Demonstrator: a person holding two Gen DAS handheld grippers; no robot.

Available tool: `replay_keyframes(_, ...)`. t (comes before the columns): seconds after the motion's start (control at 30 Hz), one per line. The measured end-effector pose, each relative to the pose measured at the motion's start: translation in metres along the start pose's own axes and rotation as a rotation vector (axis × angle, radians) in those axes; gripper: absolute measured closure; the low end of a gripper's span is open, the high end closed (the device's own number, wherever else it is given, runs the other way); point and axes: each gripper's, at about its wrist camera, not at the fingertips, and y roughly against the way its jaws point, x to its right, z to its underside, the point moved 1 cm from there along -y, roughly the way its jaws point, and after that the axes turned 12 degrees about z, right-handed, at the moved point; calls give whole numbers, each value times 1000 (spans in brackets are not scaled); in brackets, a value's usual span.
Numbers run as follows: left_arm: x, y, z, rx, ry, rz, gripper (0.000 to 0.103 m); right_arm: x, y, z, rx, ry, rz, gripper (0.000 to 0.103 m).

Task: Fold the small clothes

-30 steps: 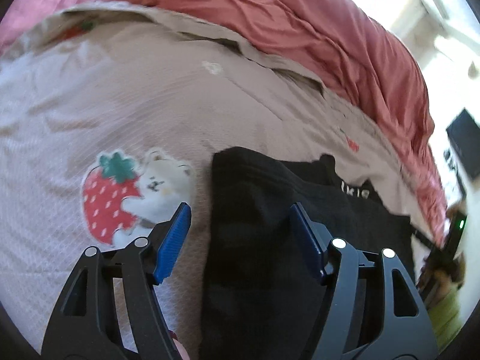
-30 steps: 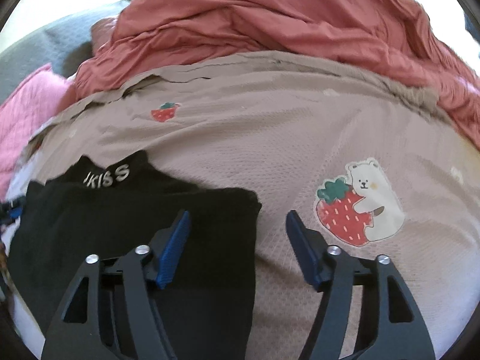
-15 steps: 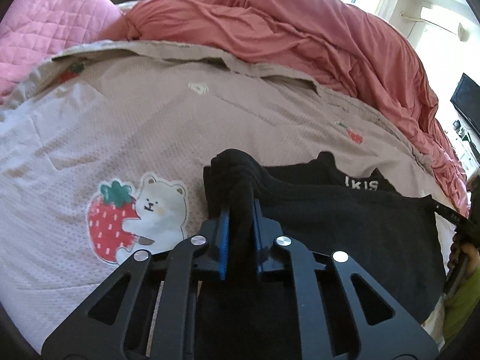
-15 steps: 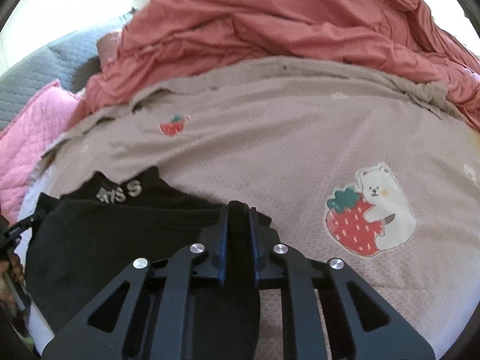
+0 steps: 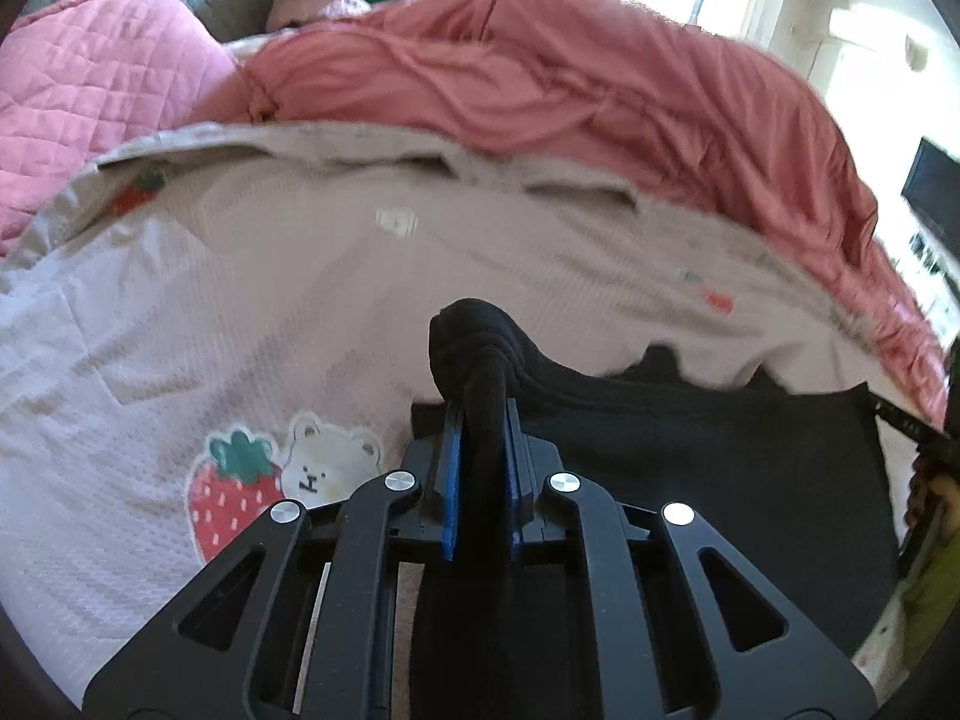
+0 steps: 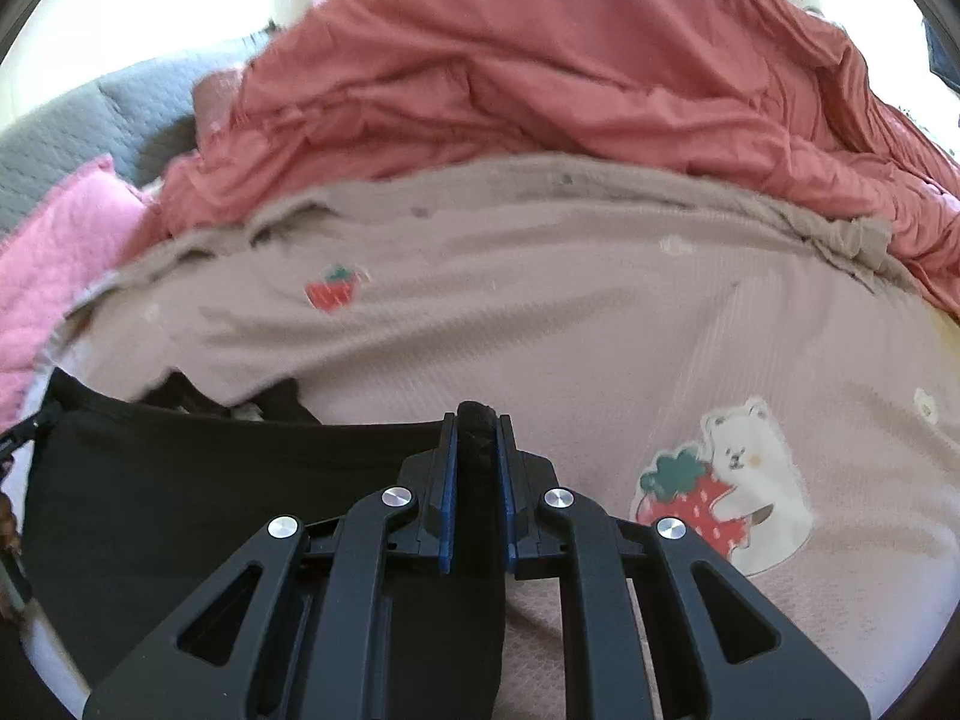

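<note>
A small black garment [image 5: 690, 468] lies on a beige bedspread printed with strawberries and bears. My left gripper [image 5: 480, 420] is shut on a bunched corner of it, and a fold of black cloth bulges out above the blue pads [image 5: 451, 462]. In the right wrist view the same black garment [image 6: 210, 492] spreads to the left, and my right gripper [image 6: 477, 426] is shut on its near right corner, the cloth pinched between the blue pads [image 6: 447, 480]. Both pinched corners are raised slightly off the bedspread.
The beige bedspread [image 5: 300, 300] [image 6: 600, 312] covers the bed. A rumpled red duvet [image 5: 540, 78] [image 6: 540, 72] is heaped behind it. A pink quilted pillow [image 5: 90, 108] sits at the far left. A dark screen [image 5: 936, 192] stands at the right edge of the left wrist view.
Both grippers went from wide open over the garment's edges to shut on its two corners. Since then the pinched corners have lifted a little and the garment's far edge has shifted.
</note>
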Motion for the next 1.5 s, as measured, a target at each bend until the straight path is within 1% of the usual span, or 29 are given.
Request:
replay_keyframes(0.07,-5,-10,6,-29,-1,-27,92,-4,-11,8,-29,22,24,92)
replay_keyframes(0.2,-12,-9,11,-35,16,-36,87,-6,-18,14,-40,35,40,91)
replay_keyframes(0.27,-12,-6,12,-30,15,-49,83,-5,-16,12,-43,45,51,86)
replay_keyframes(0.3,-12,-3,12,-26,17,-53,81,-4,-13,11,-42,46,60,81)
replay_keyframes(0.33,-13,1,13,-21,21,-56,80,-2,-8,10,-39,40,58,77)
replay_keyframes(0.4,-16,17,11,6,47,-50,79,2,3,11,-22,26,51,72)
replay_keyframes(0.53,-16,46,6,67,58,-61,78,7,35,21,18,19,31,61)
replay_keyframes(0.7,-5,70,10,112,76,-63,72,1,72,37,61,45,-9,55)
replay_keyframes(0.73,-2,74,11,121,76,-59,68,-1,80,40,70,54,-21,54)
replay_keyframes(0.77,4,78,13,129,70,-59,64,-3,86,43,78,62,-28,54)
replay_keyframes(0.9,22,83,19,144,22,-63,61,-12,106,51,97,88,-50,50)
replay_keyframes(0.93,26,84,21,145,12,-65,57,-15,110,54,97,94,-62,50)
replay_keyframes(0.97,31,85,25,141,-2,-58,48,-17,113,56,97,99,-68,50)
replay_keyframes(1.03,37,87,30,139,-15,-59,38,-23,118,60,99,113,-77,49)
replay_keyframes(1.07,41,88,34,134,-22,-50,36,-25,120,63,101,117,-78,48)
replay_keyframes(1.1,44,88,37,127,-27,-41,34,-27,123,66,106,119,-78,42)
replay_keyframes(1.13,47,87,39,126,-30,-39,28,-29,125,68,108,119,-82,37)
replay_keyframes(1.17,49,87,41,123,-34,-38,25,-30,127,70,109,118,-88,35)
replay_keyframes(1.2,51,86,43,118,-39,-38,24,-31,129,72,108,116,-95,34)
replay_keyframes(1.27,55,84,47,105,-47,-39,17,-34,132,76,107,121,-106,34)
replay_keyframes(1.3,56,84,49,100,-50,-34,15,-35,133,77,106,125,-108,33)
replay_keyframes(1.33,57,83,50,95,-53,-30,13,-37,135,79,109,129,-106,28)
replay_keyframes(1.4,62,82,54,84,-56,-15,11,-40,139,80,120,130,-107,24)
replay_keyframes(1.5,68,80,60,64,-47,22,11,-45,141,82,121,137,-119,24)
